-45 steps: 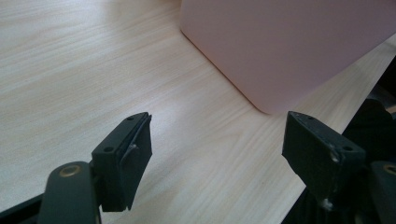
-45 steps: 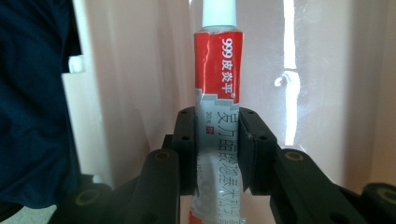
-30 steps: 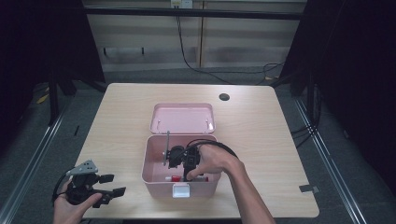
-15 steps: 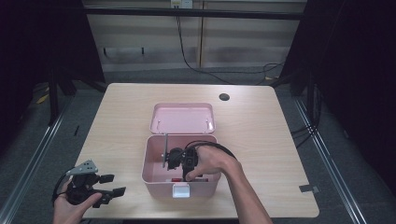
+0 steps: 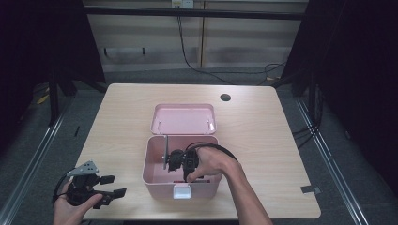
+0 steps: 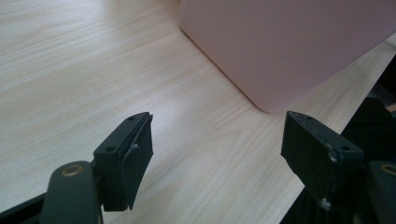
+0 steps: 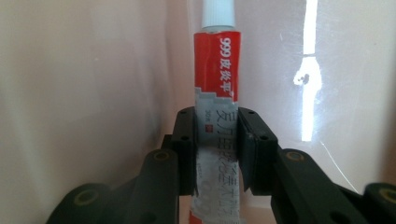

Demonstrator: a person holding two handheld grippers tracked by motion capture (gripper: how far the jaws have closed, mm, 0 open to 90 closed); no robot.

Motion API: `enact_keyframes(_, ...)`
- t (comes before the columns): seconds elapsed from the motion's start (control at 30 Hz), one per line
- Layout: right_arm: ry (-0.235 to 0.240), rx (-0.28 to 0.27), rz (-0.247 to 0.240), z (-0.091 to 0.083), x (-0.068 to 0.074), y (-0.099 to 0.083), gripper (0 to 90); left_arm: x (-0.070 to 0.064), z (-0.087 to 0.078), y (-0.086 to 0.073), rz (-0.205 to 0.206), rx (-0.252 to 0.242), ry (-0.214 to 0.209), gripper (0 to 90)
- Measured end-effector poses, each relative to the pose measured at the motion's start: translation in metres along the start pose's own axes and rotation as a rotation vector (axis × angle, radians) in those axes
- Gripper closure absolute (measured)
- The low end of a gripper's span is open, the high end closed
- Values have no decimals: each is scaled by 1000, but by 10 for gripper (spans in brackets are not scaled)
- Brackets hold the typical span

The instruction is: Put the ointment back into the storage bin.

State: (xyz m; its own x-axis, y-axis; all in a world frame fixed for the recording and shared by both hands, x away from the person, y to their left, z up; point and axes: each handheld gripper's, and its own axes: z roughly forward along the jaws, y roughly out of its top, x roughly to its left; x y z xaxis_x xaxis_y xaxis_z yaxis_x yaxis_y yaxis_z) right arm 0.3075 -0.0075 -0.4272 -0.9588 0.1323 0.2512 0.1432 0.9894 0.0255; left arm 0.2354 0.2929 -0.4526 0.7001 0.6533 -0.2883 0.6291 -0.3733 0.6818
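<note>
Pinching flat red-and-silver tube (image 7: 218, 116), right claw (image 7: 216, 154) inside glossy pink box (image 5: 155, 180); left claw (image 6: 224, 154) spread.

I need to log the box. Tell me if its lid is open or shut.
Open. The pink box has its lid laid back flat behind it, and the right gripper reaches inside, shut on a red tube.

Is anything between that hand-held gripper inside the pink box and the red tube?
No. The right hand-held gripper is shut on the red tube inside the pink box; nothing sits between.
</note>
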Motion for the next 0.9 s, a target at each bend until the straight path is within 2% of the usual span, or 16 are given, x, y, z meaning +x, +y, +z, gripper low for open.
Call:
enact_keyframes(0.13, 18, -6, 5, 0, 1, 0, 704, 0, 0, 0, 1, 1, 0, 248)
enact_keyframes(0.27, 10, -17, 4, -1, 1, -1, 703, 0, 0, 0, 1, 1, 1, 248)
enact_keyframes(0.3, -10, 2, 1, -3, 1, -1, 703, 0, 0, 0, 0, 0, 0, 248)
enact_keyframes(0.37, 3, -12, 5, -2, 1, -1, 702, 0, 0, 0, 1, 1, 0, 248)
enact_keyframes(0.77, -36, -35, 13, -8, 2, -3, 685, 0, 1, 0, -2, 5, -3, 248)
enact_keyframes(0.9, -33, -40, 15, -10, 3, -4, 684, 0, 1, 0, -2, 5, -3, 248)
